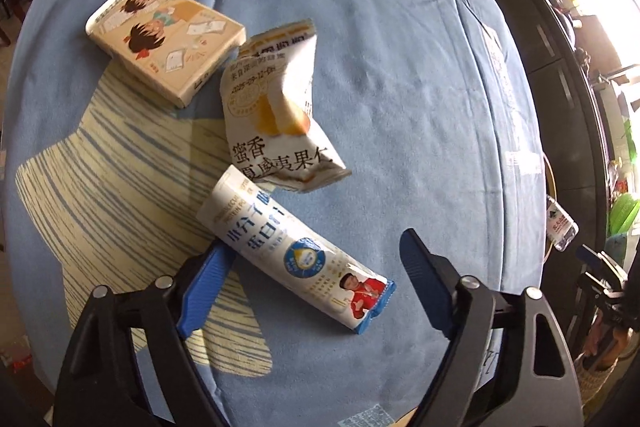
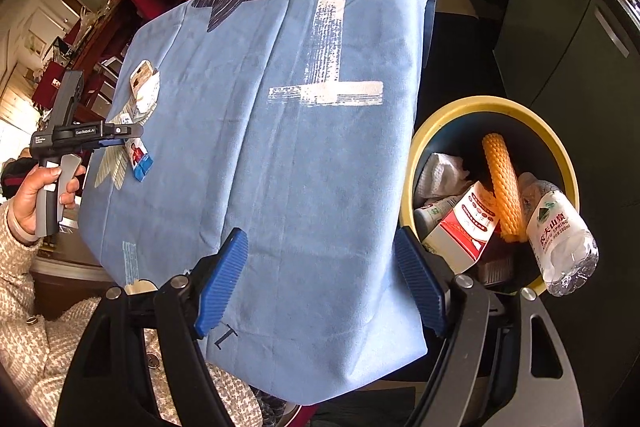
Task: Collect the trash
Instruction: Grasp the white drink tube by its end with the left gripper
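Observation:
In the left wrist view three pieces of trash lie on the blue tablecloth (image 1: 400, 87): a white protein sachet (image 1: 292, 251), a crumpled nut wrapper (image 1: 276, 107) and a cartoon-printed box (image 1: 168, 39). My left gripper (image 1: 316, 259) is open, its jaws on either side of the sachet just above it. My right gripper (image 2: 320, 263) is open and empty over the table's near corner. Beside it a clear water bottle (image 2: 560, 235) hangs in the air over the rim of the yellow-rimmed bin (image 2: 448, 115), touching neither jaw.
The bin holds a corn cob (image 2: 502, 183), a red-and-white carton (image 2: 460, 227) and white paper (image 2: 440, 171). Dark cabinets (image 2: 560, 27) stand behind it. The left gripper (image 2: 112, 139) and the trash show at the table's far left edge.

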`<state>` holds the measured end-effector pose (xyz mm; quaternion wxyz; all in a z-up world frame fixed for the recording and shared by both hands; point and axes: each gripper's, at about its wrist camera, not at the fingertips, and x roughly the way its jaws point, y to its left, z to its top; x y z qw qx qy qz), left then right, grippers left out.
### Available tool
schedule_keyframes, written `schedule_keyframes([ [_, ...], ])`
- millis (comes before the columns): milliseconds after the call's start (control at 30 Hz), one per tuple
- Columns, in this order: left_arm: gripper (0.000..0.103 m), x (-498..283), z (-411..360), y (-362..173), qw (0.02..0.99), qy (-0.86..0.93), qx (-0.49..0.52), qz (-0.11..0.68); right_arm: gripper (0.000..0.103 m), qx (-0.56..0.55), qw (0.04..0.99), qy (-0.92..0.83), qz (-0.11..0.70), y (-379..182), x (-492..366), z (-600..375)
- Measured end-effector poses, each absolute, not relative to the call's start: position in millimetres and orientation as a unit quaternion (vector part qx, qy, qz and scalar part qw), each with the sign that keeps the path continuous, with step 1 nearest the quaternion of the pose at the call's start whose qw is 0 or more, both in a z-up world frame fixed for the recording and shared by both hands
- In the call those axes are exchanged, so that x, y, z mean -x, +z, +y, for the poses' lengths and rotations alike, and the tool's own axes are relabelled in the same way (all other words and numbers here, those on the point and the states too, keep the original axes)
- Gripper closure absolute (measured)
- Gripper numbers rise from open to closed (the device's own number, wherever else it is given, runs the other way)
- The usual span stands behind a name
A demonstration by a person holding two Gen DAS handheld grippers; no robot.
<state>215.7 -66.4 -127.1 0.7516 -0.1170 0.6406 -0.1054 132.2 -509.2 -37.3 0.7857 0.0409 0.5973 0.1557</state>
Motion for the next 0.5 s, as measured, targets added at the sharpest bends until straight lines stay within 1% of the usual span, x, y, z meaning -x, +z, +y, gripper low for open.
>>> schedule_keyframes([
  [33, 0.035, -217, -70, -126, 0.752, -0.111, 0.108, 0.641, 0.027, -0.042, 0.785, 0.155, 0.598, -38, -132, -510],
  [67, 0.037, -217, -73, -127, 0.750, -0.119, 0.102, 0.642, 0.026, -0.043, 0.785, 0.155, 0.598, -38, -132, -510],
  [133, 0.044, -218, -83, -126, 0.745, -0.138, 0.093, 0.646, 0.026, -0.044, 0.784, 0.156, 0.599, -40, -131, -510],
  [167, 0.046, -219, -87, -126, 0.742, -0.144, 0.090, 0.648, 0.026, -0.045, 0.783, 0.157, 0.600, -40, -131, -510],
  [233, 0.056, -218, -95, -127, 0.736, -0.160, 0.085, 0.652, 0.026, -0.046, 0.783, 0.158, 0.599, -40, -129, -510],
  [267, 0.058, -217, -97, -127, 0.732, -0.168, 0.086, 0.654, 0.026, -0.046, 0.783, 0.158, 0.599, -40, -129, -510],
  [300, 0.066, -216, -100, -127, 0.727, -0.177, 0.091, 0.658, 0.026, -0.047, 0.784, 0.158, 0.599, -40, -128, -510],
  [333, 0.076, -215, -102, -128, 0.721, -0.187, 0.095, 0.661, 0.026, -0.047, 0.784, 0.159, 0.599, -40, -127, -510],
  [400, 0.078, -212, -108, -128, 0.718, -0.198, 0.090, 0.661, 0.026, -0.047, 0.784, 0.159, 0.599, -40, -126, -511],
  [500, 0.087, -208, -116, -126, 0.716, -0.219, 0.085, 0.658, 0.026, -0.050, 0.785, 0.160, 0.597, -39, -124, -513],
])
